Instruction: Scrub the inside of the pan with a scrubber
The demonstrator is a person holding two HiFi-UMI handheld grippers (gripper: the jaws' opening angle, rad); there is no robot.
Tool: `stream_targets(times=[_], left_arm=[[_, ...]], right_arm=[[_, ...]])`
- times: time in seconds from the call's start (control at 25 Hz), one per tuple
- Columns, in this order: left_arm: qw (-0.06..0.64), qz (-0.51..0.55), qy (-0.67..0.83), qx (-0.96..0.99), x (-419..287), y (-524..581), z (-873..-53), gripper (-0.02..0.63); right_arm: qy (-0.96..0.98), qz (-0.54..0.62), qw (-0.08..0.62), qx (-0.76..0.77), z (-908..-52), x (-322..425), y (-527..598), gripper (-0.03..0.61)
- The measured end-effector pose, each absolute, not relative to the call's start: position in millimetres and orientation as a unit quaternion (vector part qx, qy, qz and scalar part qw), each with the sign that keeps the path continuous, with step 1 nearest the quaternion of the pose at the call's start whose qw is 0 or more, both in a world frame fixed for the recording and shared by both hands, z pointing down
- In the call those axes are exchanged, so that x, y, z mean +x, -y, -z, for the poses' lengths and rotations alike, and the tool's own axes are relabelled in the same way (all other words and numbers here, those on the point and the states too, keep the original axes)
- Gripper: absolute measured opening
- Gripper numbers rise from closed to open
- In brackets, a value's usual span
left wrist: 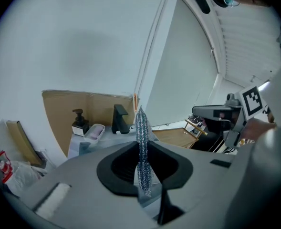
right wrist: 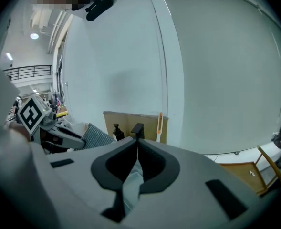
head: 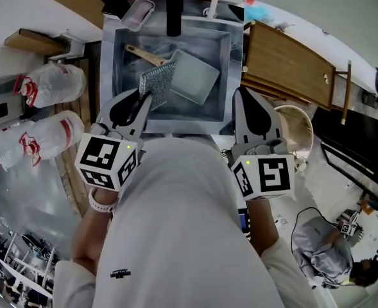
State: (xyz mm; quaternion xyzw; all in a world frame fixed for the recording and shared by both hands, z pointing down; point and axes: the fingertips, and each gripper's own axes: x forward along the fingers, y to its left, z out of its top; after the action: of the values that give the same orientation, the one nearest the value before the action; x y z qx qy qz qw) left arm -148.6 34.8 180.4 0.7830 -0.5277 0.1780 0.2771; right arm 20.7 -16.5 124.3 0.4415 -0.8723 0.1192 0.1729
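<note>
Grey mesh is what we have pinched between the left gripper's [head: 143, 102] jaws: the scrubber [head: 158, 82] stands edge-on out of them, gripped near its lower end with most of its length free beyond the tips. The right gripper's [head: 242, 99] jaws are pressed together with nothing between them. The pan [head: 196, 76], a pale square one with a wooden handle [head: 144, 55], lies in the sink [head: 108, 63] just ahead of the left jaws and a little to their right. From the head view the scrubber overlaps the pan's near corner, but we cannot tell whether it touches. We judge the pick-up done and the scrubbing itself not yet begun. Next we would tip the left jaws forward and down so the scrubber's flat face meets the pan's floor, then rub. The right jaws, ahead of which the pan sits off to the left, could open to steady the pan so it does not slide.
</note>
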Motion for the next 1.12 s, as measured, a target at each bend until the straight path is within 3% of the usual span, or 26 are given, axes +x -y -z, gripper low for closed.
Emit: stream_targets(times=[1.12], left_arm=[[0.241,-0.157,0.501,0.816,-133.4,-56.1,-136.7,0.063]], right_arm=[[0.908,-0.102,0.170,0.368,-109.9,-17.1,-26.7,0.008]])
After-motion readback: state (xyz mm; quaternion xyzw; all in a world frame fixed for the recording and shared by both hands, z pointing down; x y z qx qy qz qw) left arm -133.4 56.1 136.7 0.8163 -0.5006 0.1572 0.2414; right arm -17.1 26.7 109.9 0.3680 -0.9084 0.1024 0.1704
